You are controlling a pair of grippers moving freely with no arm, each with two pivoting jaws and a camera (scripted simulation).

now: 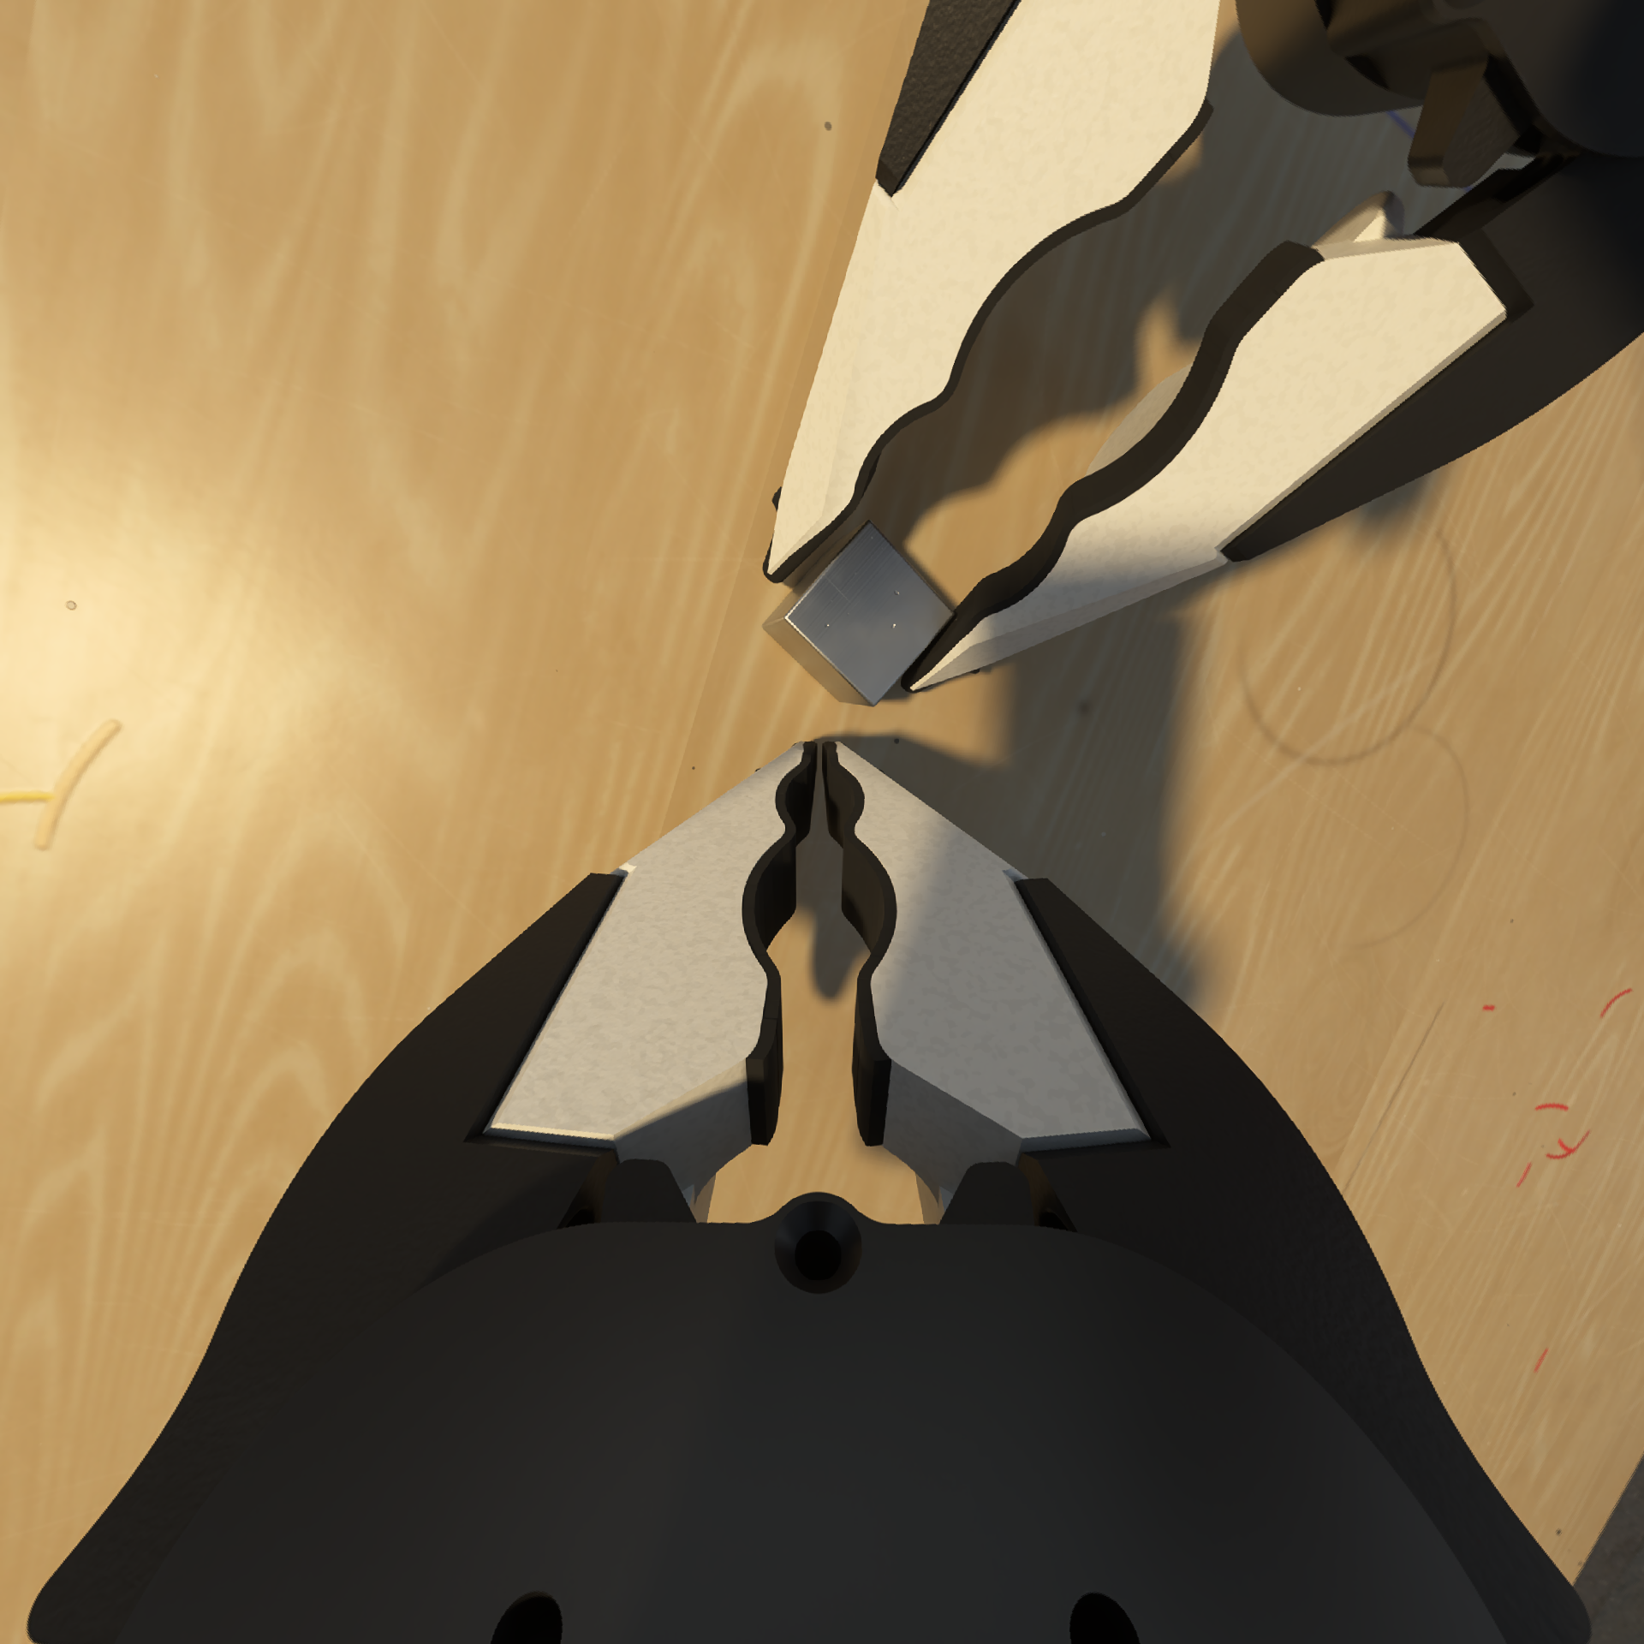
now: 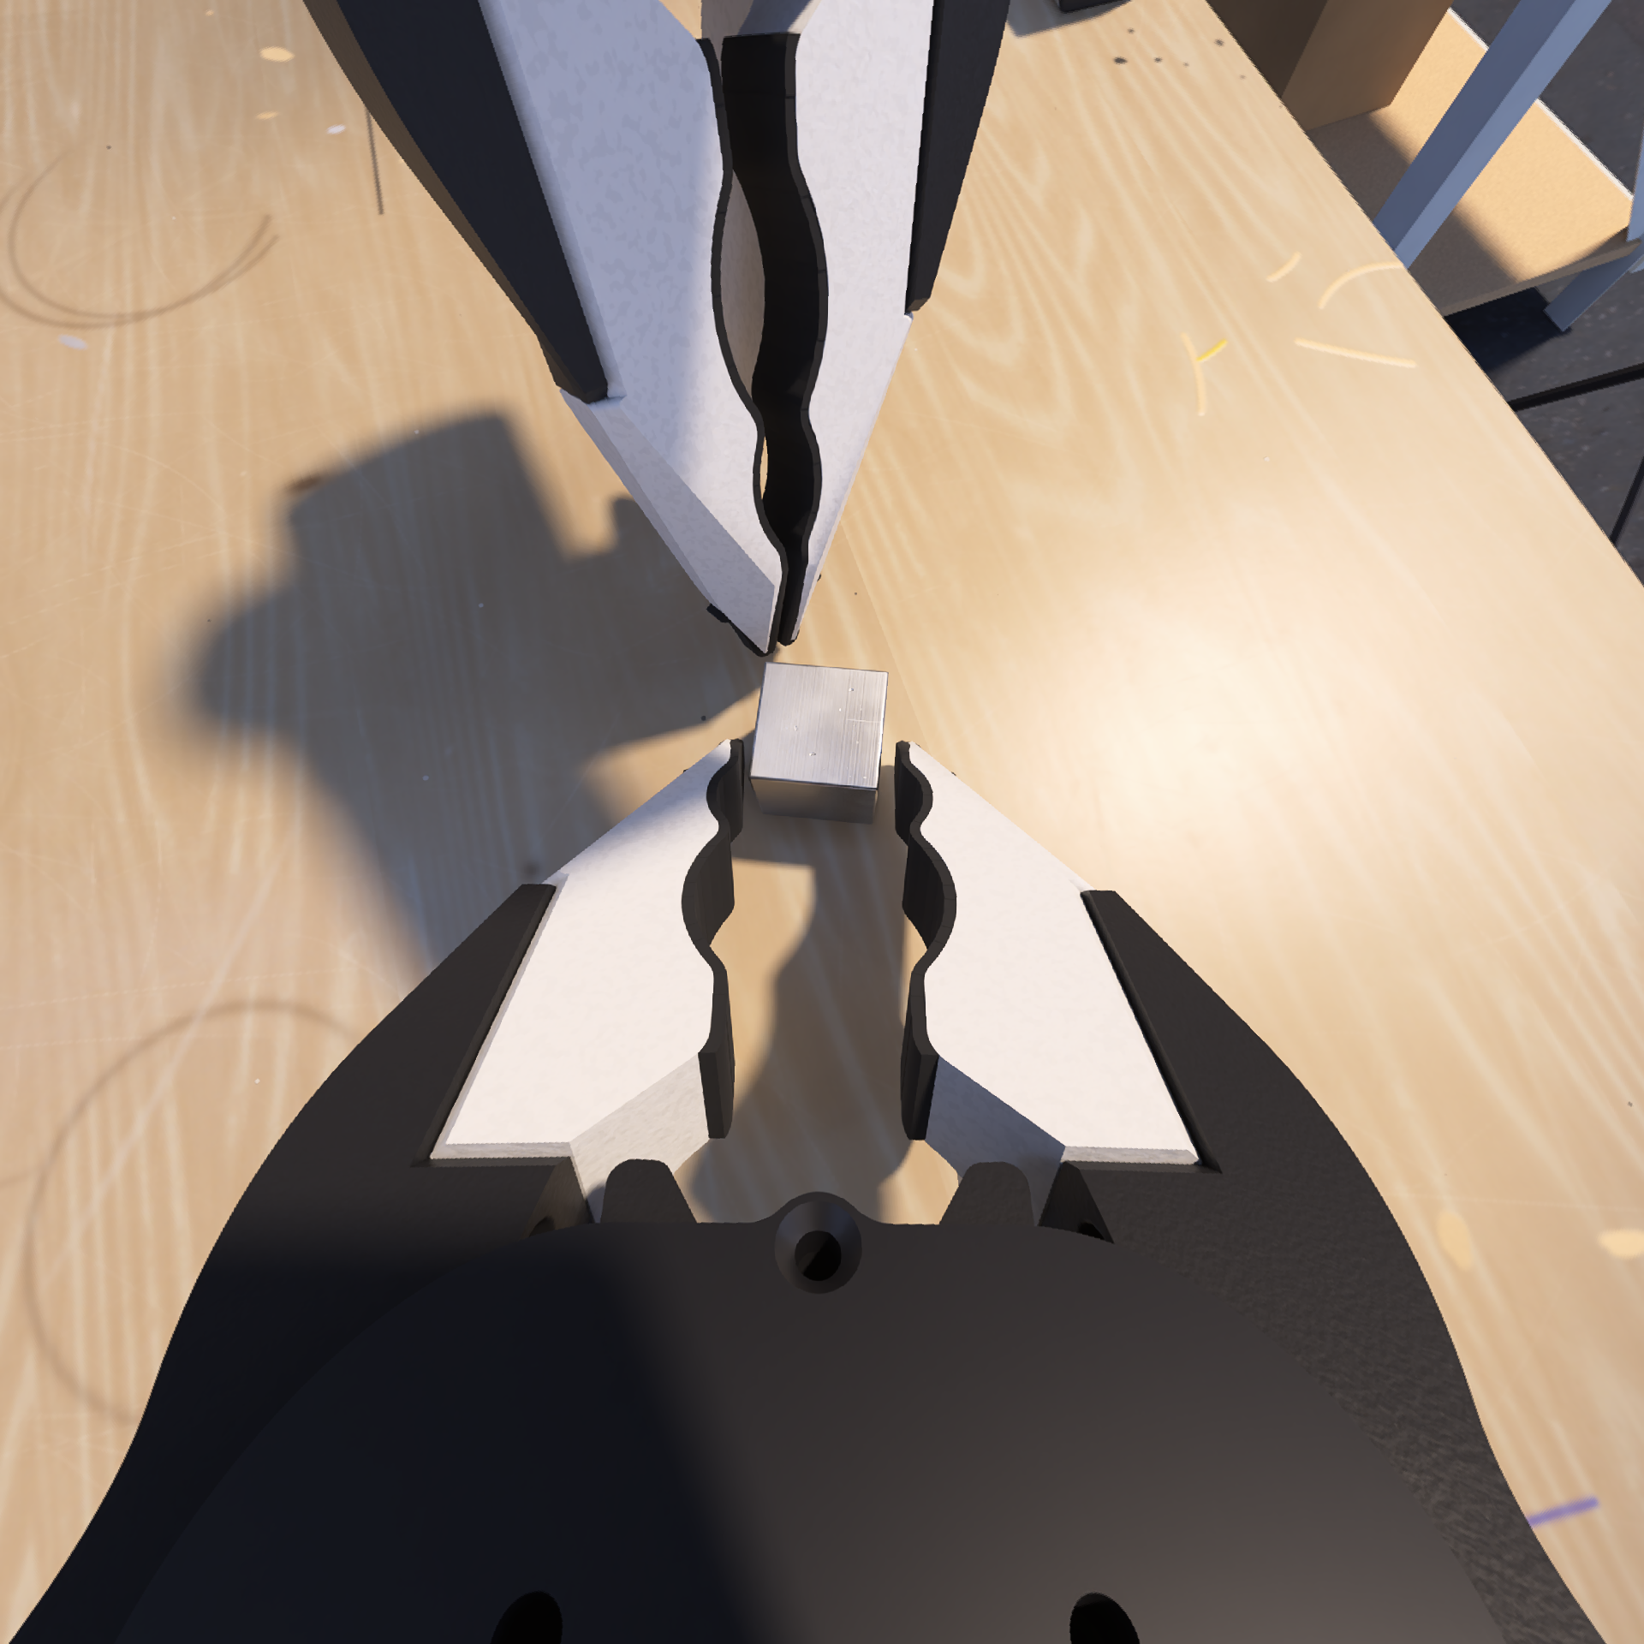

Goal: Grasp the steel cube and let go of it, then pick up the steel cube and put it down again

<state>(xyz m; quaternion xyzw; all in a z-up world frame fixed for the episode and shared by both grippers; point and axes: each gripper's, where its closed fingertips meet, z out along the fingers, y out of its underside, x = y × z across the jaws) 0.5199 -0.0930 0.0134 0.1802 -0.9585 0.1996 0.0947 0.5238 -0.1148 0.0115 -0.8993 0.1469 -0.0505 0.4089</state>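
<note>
The steel cube (image 2: 818, 738) is small and brushed grey, and it sits on the wooden table (image 2: 1201, 712). My right gripper (image 2: 818, 752) is open just wider than the cube. Its fingertips (image 2: 909, 774) straddle the cube's near half, with a thin gap on each side. My left gripper (image 1: 818, 745) is shut and empty, its tips a short way from the cube (image 1: 858, 614). In the left wrist view the right gripper (image 1: 845, 630) comes in from the upper right. In the right wrist view the left gripper (image 2: 783, 640) points down just beyond the cube.
The table's edge (image 2: 1423, 374) runs along the right. Beyond it stand a cardboard box (image 2: 1334, 53) and a grey metal frame leg (image 2: 1468, 151). The tabletop bears faint ring marks (image 1: 1343, 658) and red scribbles (image 1: 1557, 1139).
</note>
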